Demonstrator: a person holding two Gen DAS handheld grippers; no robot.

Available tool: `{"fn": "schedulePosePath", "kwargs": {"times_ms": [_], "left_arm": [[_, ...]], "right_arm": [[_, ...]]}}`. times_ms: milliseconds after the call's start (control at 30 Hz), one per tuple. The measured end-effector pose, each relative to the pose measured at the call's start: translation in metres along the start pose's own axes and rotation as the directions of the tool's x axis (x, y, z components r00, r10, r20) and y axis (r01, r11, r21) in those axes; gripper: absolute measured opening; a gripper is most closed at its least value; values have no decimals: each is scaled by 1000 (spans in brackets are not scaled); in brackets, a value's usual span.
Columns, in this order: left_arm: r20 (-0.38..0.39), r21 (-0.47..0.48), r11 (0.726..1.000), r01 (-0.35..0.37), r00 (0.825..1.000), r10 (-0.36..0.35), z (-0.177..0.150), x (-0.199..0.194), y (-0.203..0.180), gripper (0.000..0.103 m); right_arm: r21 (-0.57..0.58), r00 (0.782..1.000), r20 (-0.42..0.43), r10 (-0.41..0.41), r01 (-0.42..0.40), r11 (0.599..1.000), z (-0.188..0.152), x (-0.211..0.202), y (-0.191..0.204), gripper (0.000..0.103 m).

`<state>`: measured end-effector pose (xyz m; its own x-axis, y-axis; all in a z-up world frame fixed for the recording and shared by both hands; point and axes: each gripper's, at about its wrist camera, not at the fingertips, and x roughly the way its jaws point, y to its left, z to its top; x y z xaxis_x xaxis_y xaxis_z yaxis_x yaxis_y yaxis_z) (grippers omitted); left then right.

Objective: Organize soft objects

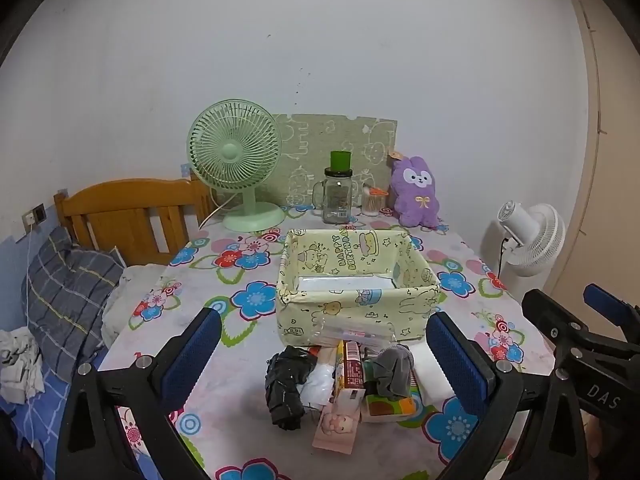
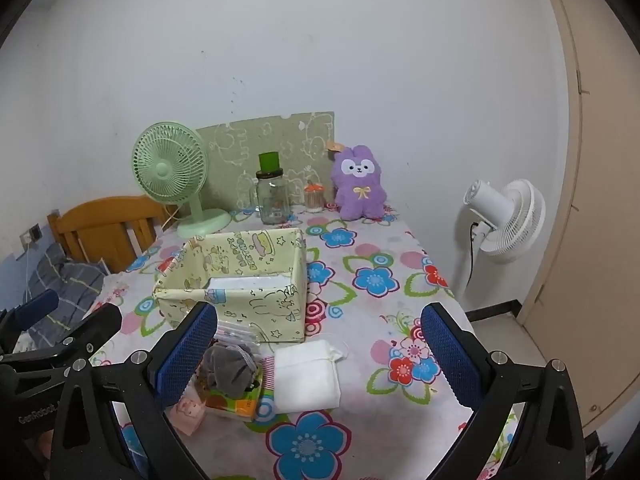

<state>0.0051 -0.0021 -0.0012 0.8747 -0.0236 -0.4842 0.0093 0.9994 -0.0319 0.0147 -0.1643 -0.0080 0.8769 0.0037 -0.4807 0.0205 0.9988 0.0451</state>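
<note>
A yellow-green cartoon-print fabric box [image 1: 356, 312] [image 2: 256, 304] stands open on the flowered table. In front of it lies a pile: a crumpled black bag [image 1: 286, 388], a grey sock [image 1: 394, 372] [image 2: 232, 368], tissue packs [image 1: 386, 404] [image 2: 236, 400], a pink baby-print pack [image 1: 336, 428] and a white folded pad [image 2: 306, 376]. My left gripper [image 1: 324, 356] is open above the pile. My right gripper [image 2: 318, 352] is open over the white pad. Both hold nothing.
At the table's back stand a green desk fan [image 1: 236, 160], a glass jar with a green lid [image 1: 338, 196], a small toothpick jar [image 1: 374, 202] and a purple plush rabbit [image 1: 416, 192]. A bed with pillows [image 1: 68, 292] lies left. A white floor fan [image 2: 504, 220] stands right.
</note>
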Motion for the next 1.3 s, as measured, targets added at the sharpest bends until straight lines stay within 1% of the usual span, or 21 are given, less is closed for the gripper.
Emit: {"fn": "schedulePosePath", "kwargs": {"times_ms": [600,1300], "left_arm": [[-2,-9,1000,-8,1000,8,-3,2,2,103],[3,-8,1000,-11,1000,11,-2,-1,2,103]], "right_arm": [[-4,1000,18,21,-21,1000,2,-8,0,103],[-1,1000,23,21,-21,1000,4,-11,0,103]]}}
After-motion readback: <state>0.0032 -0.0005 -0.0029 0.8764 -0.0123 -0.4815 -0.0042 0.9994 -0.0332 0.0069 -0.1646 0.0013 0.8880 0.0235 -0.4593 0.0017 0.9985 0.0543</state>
